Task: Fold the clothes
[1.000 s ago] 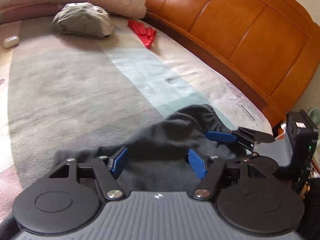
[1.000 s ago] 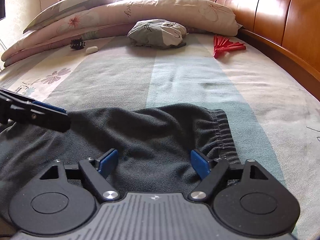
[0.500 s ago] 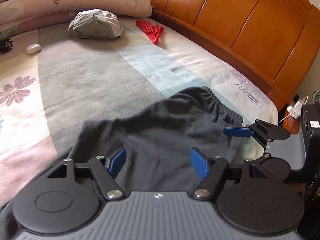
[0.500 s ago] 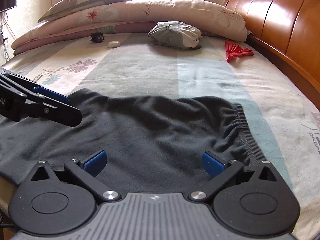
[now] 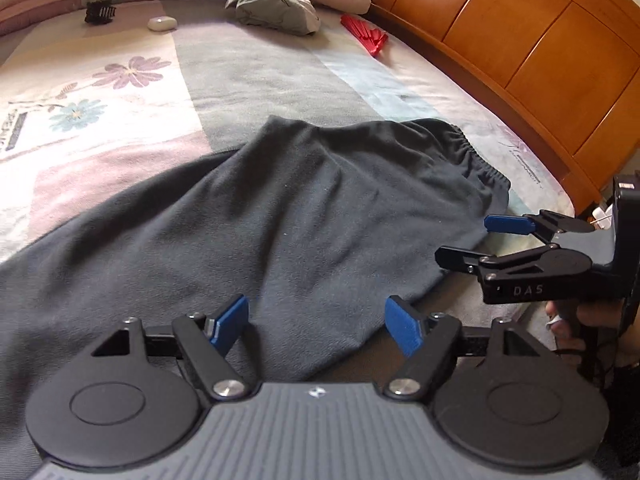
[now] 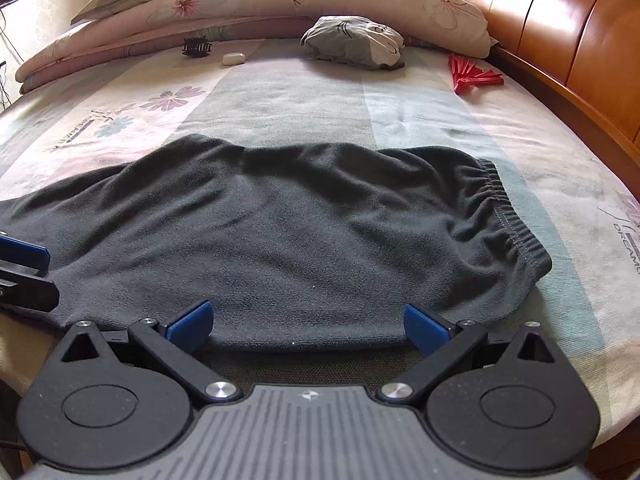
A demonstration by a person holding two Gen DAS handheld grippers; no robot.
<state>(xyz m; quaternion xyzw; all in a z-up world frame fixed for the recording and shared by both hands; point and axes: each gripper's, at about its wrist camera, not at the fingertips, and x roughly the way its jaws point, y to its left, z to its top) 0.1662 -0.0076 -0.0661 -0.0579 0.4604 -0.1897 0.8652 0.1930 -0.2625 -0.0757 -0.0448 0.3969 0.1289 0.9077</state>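
- Two grippers in view, both with jaws spread wide and nothing between them: left gripper (image 5: 316, 326) hovers over the near part of the garment; right gripper (image 6: 308, 326) sits at the garment's near hem, close to the bed edge.
- Task's thing: dark grey garment (image 6: 304, 236), elastic waistband (image 6: 506, 216) at the right end, lying spread on the bedspread (image 6: 288, 96). Cloth runs off to the left past the frame; its far end is not visible.
- Surface mostly flat, shallow wrinkles near the upper edge. Whether it is one layer or already doubled over, cannot tell.
- Step in hand (judgement): between grasps. Scene fits a garment laid out ahead of a fold, and equally one just folded lengthwise and let go.
- Any coming fold calls for each gripper to pinch an edge, lift together and keep the cloth taut so layers line up.
- Elsewhere on the bed, well apart: grey bundle (image 6: 354, 42), red fan (image 6: 474, 76), small white case (image 6: 233, 58), black clip (image 6: 196, 47). Wooden headboard (image 5: 520, 40) along the right.
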